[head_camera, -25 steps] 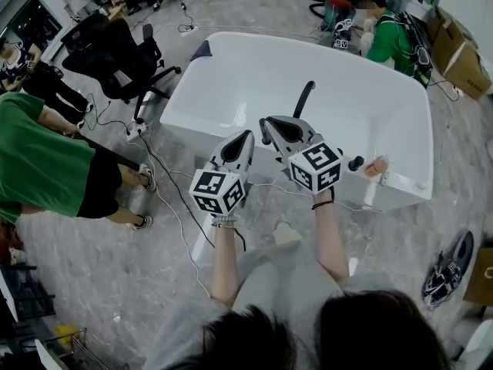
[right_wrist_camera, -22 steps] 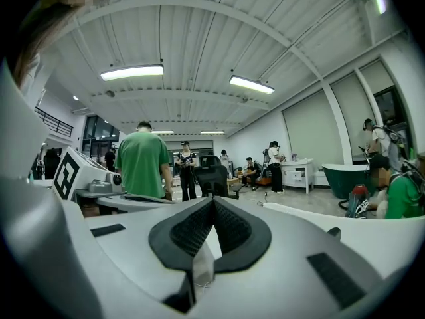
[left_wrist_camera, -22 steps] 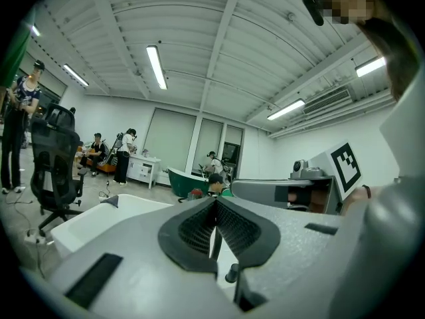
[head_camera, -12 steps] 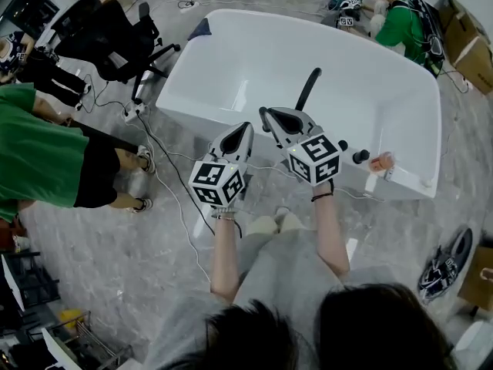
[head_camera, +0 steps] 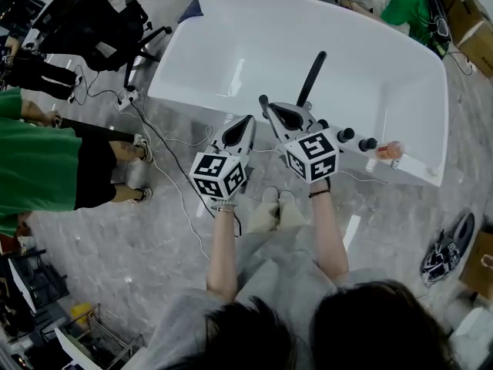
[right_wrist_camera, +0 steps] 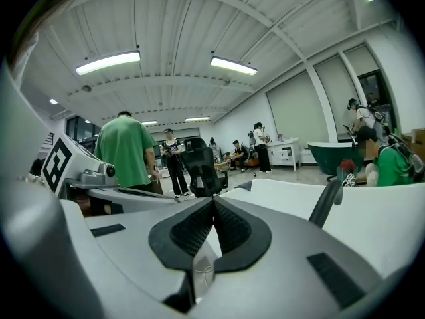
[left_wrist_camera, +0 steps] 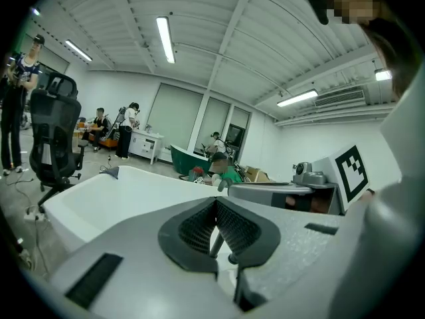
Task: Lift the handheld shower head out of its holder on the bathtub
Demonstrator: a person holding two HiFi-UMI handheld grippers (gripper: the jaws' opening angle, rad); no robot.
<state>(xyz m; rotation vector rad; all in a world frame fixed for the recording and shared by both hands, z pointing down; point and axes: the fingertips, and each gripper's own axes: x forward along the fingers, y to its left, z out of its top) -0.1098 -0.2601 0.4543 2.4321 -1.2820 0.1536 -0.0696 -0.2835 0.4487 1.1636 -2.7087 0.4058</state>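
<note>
Bystander [head_camera: 38,160]: green shirt, standing on the floor at far left.
Left gripper [head_camera: 248,119]: jaws closed pad to pad, nothing held; at the near rim of the bathtub [head_camera: 192,102].
Right gripper [head_camera: 264,100]: jaws closed, empty; just right of the left one.
Shower head [head_camera: 312,79]: black, leaning upright on the near rim, just beyond the right gripper, not gripped.
Knobs [head_camera: 346,135]: two, black, on the rim further right.

black office chair [head_camera: 88,33], person in green shirt [head_camera: 31,156], grey marble floor [head_camera: 100,260], cardboard boxes [head_camera: 479,46]
</note>
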